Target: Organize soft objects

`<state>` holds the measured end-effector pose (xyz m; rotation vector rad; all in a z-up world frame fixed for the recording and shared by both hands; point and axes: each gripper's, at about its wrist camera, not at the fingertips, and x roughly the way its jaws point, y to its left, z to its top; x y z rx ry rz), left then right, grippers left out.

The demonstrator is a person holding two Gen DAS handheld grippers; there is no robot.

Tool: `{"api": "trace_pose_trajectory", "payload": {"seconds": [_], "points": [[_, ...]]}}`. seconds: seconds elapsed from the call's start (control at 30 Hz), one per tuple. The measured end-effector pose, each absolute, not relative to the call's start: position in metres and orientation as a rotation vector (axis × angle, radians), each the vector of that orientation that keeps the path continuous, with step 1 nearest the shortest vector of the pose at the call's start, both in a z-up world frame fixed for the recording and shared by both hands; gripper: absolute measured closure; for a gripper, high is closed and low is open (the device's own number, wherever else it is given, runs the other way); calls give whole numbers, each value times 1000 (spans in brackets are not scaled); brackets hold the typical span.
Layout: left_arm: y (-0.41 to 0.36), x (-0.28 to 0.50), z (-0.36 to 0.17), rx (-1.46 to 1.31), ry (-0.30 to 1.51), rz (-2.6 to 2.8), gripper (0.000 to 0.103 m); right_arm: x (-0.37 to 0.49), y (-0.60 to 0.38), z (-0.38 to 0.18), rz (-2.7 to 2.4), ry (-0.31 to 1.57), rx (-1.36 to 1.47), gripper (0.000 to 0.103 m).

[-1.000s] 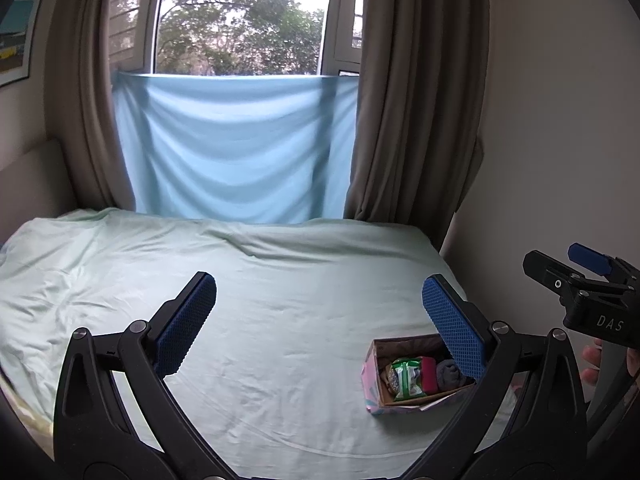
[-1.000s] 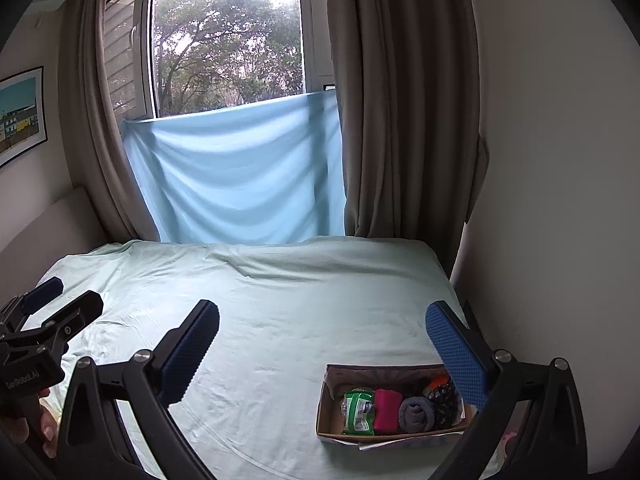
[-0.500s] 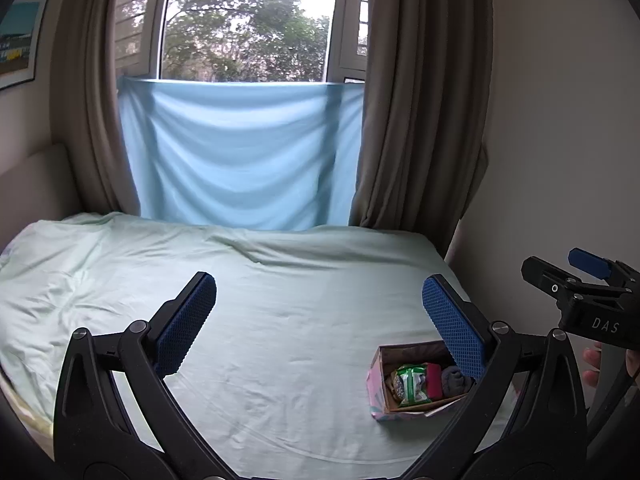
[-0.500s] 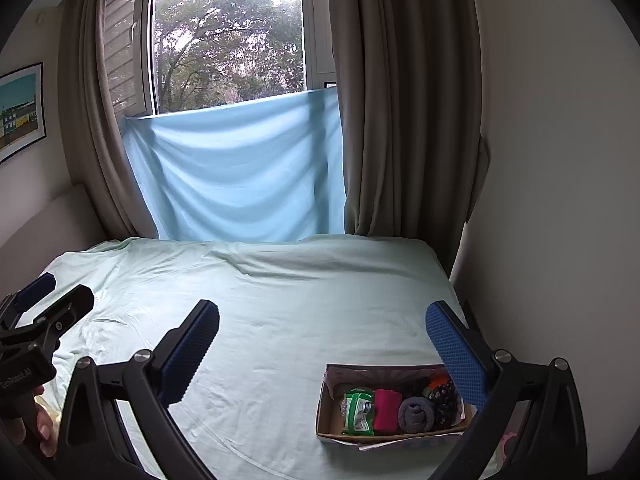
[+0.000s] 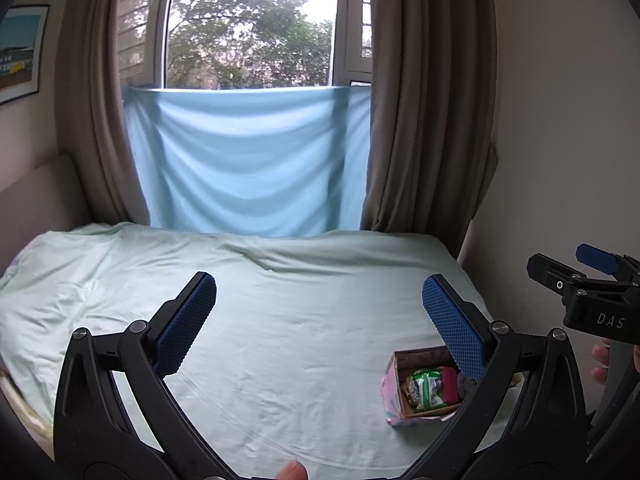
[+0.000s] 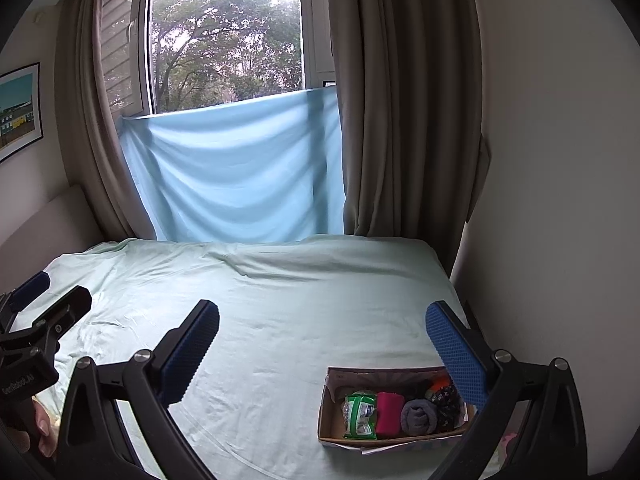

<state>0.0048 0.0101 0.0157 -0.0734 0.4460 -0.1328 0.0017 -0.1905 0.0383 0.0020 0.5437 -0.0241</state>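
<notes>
A small cardboard box [image 6: 332,412] sits on the bed near its right front corner; it also shows in the left wrist view [image 5: 394,396]. In it lie a green packet [image 6: 360,416], a pink roll [image 6: 389,414], a grey rolled sock [image 6: 419,417] and a dark patterned bundle [image 6: 444,400]. My left gripper [image 5: 320,324] is open and empty above the bed, left of the box. My right gripper [image 6: 324,344] is open and empty, held above the bed with its right finger over the box's far end. Each gripper shows at the edge of the other's view.
The bed has a pale green sheet [image 6: 280,300]. A light blue cloth [image 6: 236,172] hangs over the window at the far end, between brown curtains [image 6: 404,120]. A wall [image 6: 560,200] runs close along the right side. A headboard [image 6: 36,232] is at left.
Both grippers have pulled back and risen slightly, so the box sits lower in the views. Both stay open and empty.
</notes>
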Motion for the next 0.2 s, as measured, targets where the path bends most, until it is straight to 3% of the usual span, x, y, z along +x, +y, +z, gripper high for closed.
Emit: {"api": "trace_pose_trajectory", "payload": {"seconds": [0.2], "points": [[15,13,13,-98,455,-156,0,9,-188,35,-31,554,9,0]]}}
